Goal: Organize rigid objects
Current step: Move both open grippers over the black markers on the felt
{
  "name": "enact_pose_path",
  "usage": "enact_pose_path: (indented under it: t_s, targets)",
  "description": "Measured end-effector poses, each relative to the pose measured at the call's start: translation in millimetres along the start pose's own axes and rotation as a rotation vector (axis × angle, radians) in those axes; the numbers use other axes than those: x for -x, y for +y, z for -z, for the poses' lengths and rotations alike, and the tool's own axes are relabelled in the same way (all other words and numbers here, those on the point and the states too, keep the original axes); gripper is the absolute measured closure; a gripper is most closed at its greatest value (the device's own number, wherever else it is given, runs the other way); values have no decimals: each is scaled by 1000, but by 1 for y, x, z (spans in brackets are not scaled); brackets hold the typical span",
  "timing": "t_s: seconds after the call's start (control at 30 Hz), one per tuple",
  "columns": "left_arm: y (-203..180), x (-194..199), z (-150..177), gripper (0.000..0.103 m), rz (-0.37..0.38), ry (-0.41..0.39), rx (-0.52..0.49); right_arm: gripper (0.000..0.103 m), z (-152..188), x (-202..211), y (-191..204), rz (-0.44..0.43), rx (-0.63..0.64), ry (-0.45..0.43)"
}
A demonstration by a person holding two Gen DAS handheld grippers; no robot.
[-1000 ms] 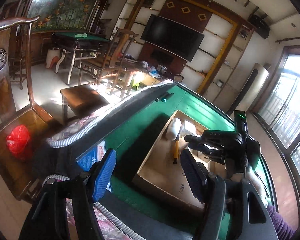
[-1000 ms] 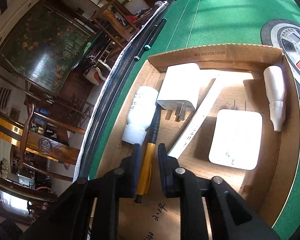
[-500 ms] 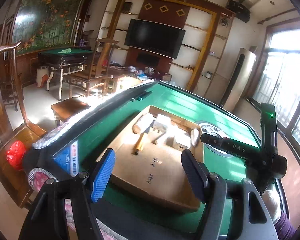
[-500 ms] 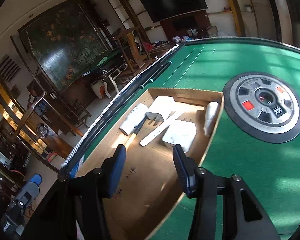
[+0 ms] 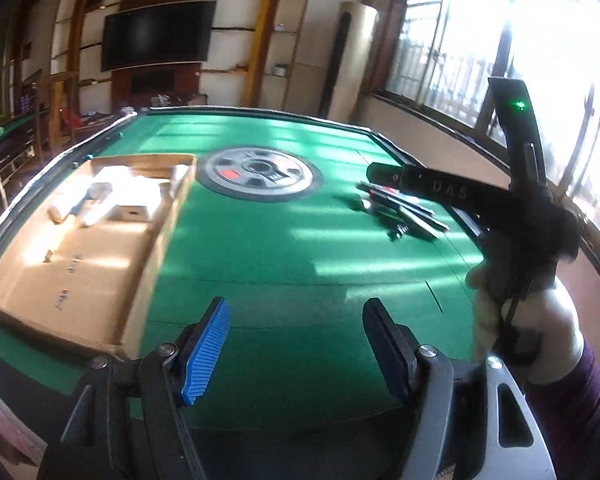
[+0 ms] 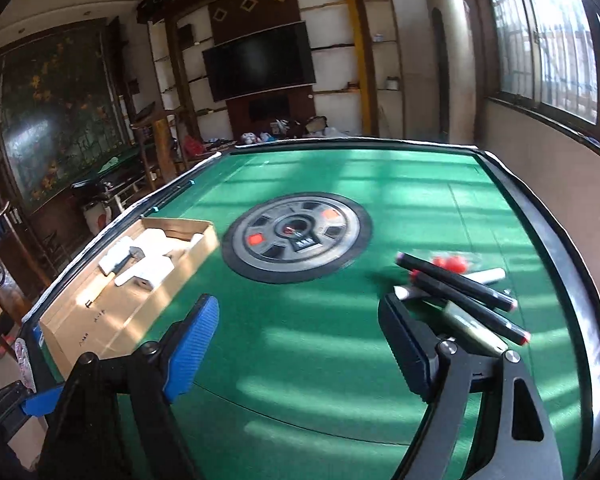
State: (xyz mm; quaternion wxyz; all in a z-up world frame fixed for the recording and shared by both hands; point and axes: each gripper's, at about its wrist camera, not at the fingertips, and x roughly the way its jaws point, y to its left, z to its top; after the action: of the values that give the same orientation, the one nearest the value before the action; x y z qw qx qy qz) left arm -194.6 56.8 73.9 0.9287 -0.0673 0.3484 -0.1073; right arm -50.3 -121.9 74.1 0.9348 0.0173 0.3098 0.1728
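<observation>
While its jaws have just been opening and now stand spread with nothing between them, the right claw (image 6: 300, 344) hangs over bare green felt on the table (image 6: 380, 360). Just beyond its black finger, toward the table's right rim, lies a loose heap of markers (image 6: 460, 292): dark barrels with red and white ends, crossing one another, with some small red pieces (image 6: 452, 263) behind them. The heap sits near the raised dark edge on that side, with a narrow strip of felt between the two.

The left claw (image 5: 296, 344) is spread as well and empty, over felt near the table's near edge. From its view, the person's right hand (image 5: 528, 320), with a purple sleeve, grips the other tool at the right, and the markers (image 5: 404, 212) show beyond it.

Between the two claws and the far rim, the felt is open except for a round grey dial (image 6: 296, 236) set flat at the table's centre. To the left, a shallow cardboard box (image 6: 120, 320) lies along the left rim, its long side close to the padded edge and one corner close to the dial. Several white items and a pen lie in its far end (image 6: 140, 260); blur hides what each is. The near half of the box floor is bare. Between the box and the markers the felt is wide and unobstructed.
</observation>
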Motion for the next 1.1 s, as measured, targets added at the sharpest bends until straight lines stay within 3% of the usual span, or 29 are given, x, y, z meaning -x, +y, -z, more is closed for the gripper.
enact_pose_path:
  t_s: [0.2,0.3,0.43,0.6,0.7,0.73,0.77,0.8,1.0,1.1]
  targets:
    - [-21,-14,6,31,35,67,-45,22,8,10,-66,99,-33,63]
    - [-15,-15,6,31,24,73,-12,22,-1,-1,-75,104,-24,77]
    - [0,-15,7,31,17,86,38,22,-20,-27,-97,185,-36,113]
    - [12,-14,9,31,27,84,98,23,-33,-60,-144,247,-137,175]
    - [14,-15,10,31,37,93,103,56,-28,-85,-159,161,-213,269]
    - [14,-15,10,31,38,93,103,57,-28,-84,-153,182,-193,246]
    - [15,-15,10,31,40,93,106,58,-28,-83,-147,146,-189,254]
    - [16,-16,10,31,40,95,110,65,-26,-83,-139,70,-197,273]
    - [19,-19,12,31,53,117,122,68,-3,-94,-83,-208,-205,399]
    - [21,-17,11,31,50,107,121,68,-12,-70,-88,-190,-228,293]
